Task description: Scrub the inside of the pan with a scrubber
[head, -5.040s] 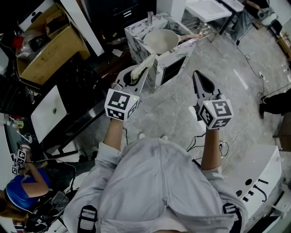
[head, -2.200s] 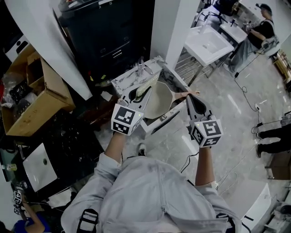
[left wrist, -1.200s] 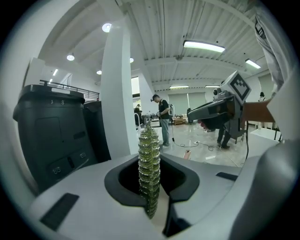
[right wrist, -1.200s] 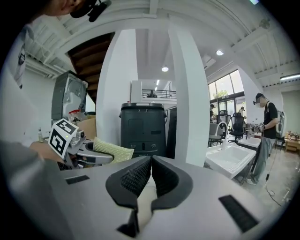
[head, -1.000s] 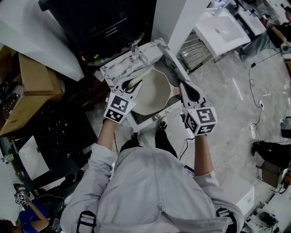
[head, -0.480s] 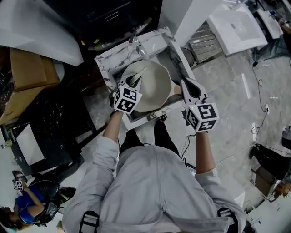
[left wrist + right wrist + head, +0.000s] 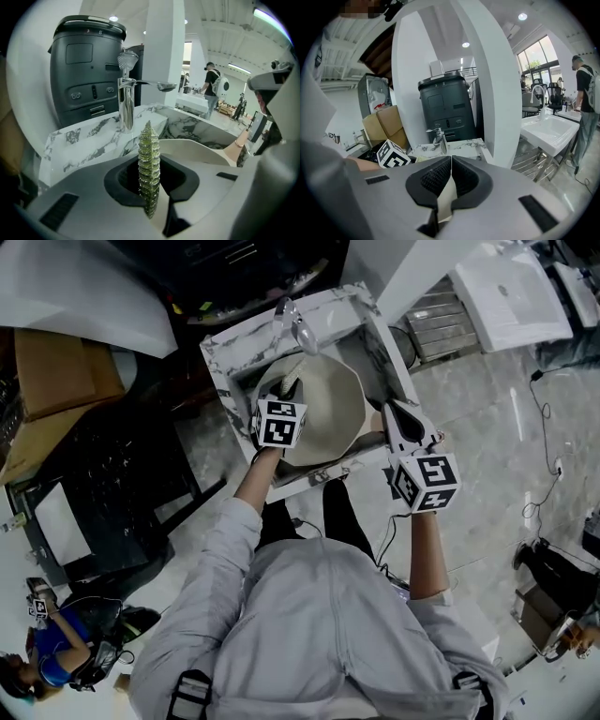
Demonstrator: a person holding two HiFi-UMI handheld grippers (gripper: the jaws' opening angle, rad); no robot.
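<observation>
**Scrubber poised over the pan, right side ready to steady**

Pinches the scrubber on edge in the left gripper. Presses the fingers against its two faces, leaving most of the pad standing out past the tips, free to meet metal. Hangs it over the left part of the pan, upper centre of the head view, without clearly touching the cream inside.

Finds the pan down in the marbled sink, below the faucet, with the pale handle reaching toward the right edge of the left gripper view.

Holds the right gripper just beside that handle, fingers pressed together at the tips and pinching nothing that can be named. Shows a pale sliver in the gap behind the tips, too unclear to call.

Reads, as a judgement, like a bracing stance: closed right fingers near the handle to stop the pan sliding or turning while the left rubs. Puts the scrubbing at its very start. Calls next for lowering the scrubber onto the pan's inner wall and pressing.
</observation>
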